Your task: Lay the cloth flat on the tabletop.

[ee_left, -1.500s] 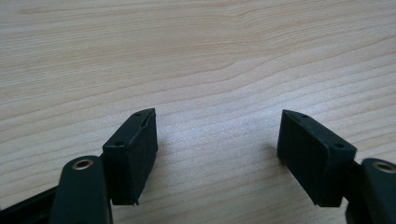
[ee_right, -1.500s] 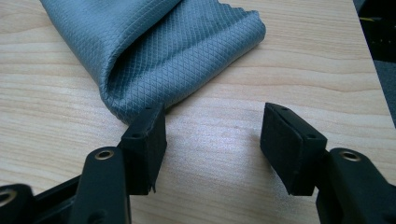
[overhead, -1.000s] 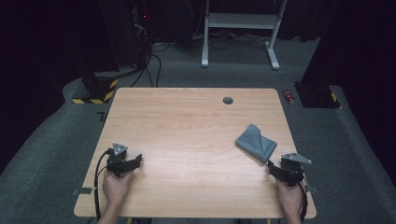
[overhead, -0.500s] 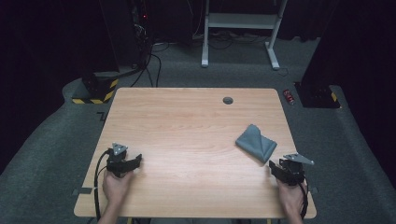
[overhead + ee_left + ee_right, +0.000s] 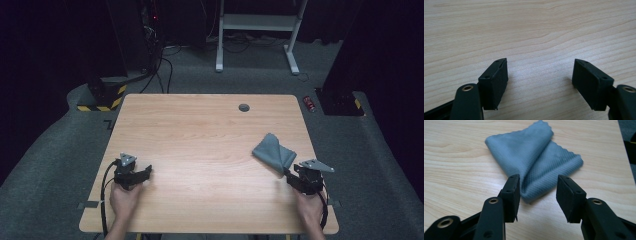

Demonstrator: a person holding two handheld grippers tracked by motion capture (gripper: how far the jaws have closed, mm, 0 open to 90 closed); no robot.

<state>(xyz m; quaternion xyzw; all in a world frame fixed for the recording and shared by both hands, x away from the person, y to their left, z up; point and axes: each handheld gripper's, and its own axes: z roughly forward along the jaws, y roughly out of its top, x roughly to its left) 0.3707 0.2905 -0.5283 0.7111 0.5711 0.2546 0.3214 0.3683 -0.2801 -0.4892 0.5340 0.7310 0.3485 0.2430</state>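
Note:
A folded grey-blue cloth (image 5: pixel 273 150) (image 5: pixel 536 152) lies flat on the wooden table (image 5: pixel 200 130) near its right edge. My right gripper (image 5: pixel 291 175) (image 5: pixel 537 195) hovers at the cloth's near corner. Its jaws have just been closing. That corner lies between them, and the pads do not visibly press on it. My left gripper (image 5: pixel 144 172) (image 5: pixel 540 75) rests low over bare wood at the front left, its jaws wide apart with nothing between them. A hand holds each gripper from the table's near edge.
A dark round grommet (image 5: pixel 244 107) sits near the table's far edge. On the carpet beyond lie a small red object (image 5: pixel 310 103), a yellow-and-black striped base (image 5: pixel 102 102) with cables, and a white frame's legs (image 5: pixel 255 30).
The right gripper has lifted slightly at the cloth's near corner. The left gripper and the cloth have stayed where they were.

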